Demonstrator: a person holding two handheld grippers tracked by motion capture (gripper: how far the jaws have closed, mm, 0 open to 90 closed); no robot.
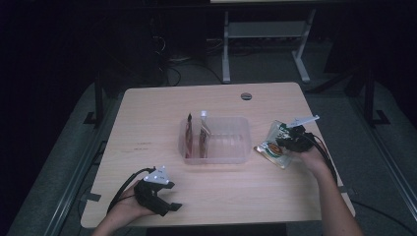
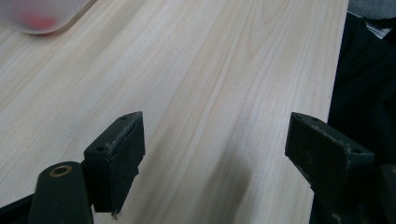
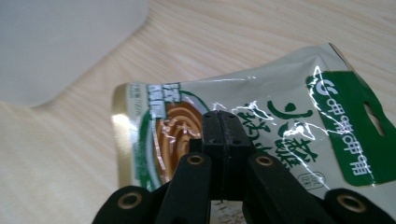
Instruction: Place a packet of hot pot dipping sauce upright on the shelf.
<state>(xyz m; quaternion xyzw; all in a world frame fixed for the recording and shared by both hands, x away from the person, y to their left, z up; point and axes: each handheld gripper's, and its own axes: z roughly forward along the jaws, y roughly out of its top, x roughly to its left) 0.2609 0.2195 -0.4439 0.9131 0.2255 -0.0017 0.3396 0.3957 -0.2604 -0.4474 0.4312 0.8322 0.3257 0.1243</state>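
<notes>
A green and gold snack packet (image 1: pixel 273 146) with a brown swirl picture hangs tilted just right of a clear plastic bin (image 1: pixel 241 150). My right gripper (image 1: pixel 282 143) is shut on it. In the right gripper view the two jaws (image 3: pixel 220 120) press together over the packet (image 3: pixel 299 126), whose near edge is hidden under them. At the bin's left end, two red-brown packets (image 1: pixel 189 137) (image 1: pixel 203 136) stand upright. My left gripper (image 1: pixel 169 209) rests near the table's front left, open with nothing between its fingers (image 2: pixel 121 149).
The wooden table (image 1: pixel 147 123) has a round cable grommet (image 1: pixel 246 96) near its far edge. A bin corner (image 2: pixel 42 14) lies well ahead of the left gripper, and the bin wall (image 3: pixel 60 42) is close to the held packet. Beyond the table stands a white desk frame (image 1: pixel 265 44).
</notes>
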